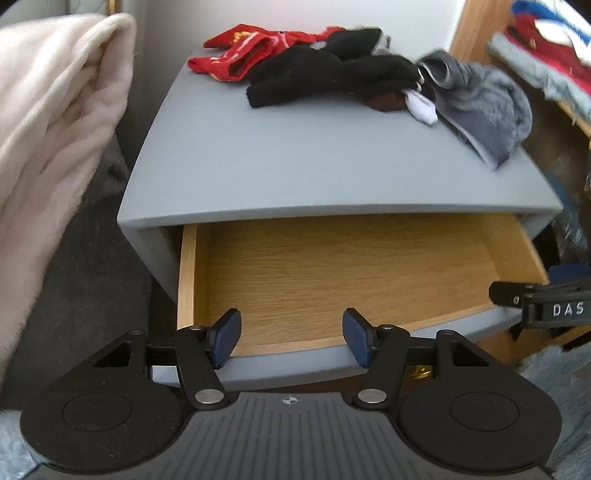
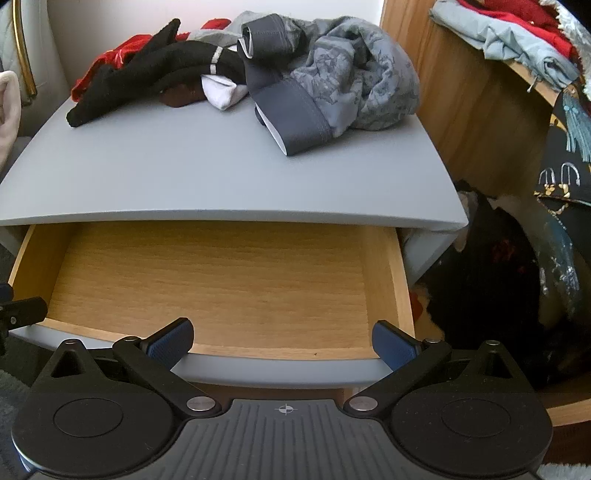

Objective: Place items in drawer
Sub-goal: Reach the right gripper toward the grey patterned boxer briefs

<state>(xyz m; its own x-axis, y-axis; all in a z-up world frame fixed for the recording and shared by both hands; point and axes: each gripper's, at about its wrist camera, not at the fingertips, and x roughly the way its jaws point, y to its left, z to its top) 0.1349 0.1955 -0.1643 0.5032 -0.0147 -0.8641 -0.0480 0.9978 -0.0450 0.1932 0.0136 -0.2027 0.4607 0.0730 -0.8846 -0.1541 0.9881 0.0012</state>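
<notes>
A grey nightstand stands with its top drawer pulled out, the wooden inside bare. At the back of the top lies a heap of clothes: a red garment, black socks, a white sock and grey patterned underwear. My left gripper hovers open over the drawer's front edge, nothing between its blue pads. In the right wrist view my right gripper is open wide over the same drawer, also bare. The black socks and grey underwear lie beyond it.
A cream blanket hangs at the left of the nightstand. A wooden shelf unit with piled clothes stands close on the right, above a dark heap on the floor. Part of the right gripper shows at the drawer's right corner.
</notes>
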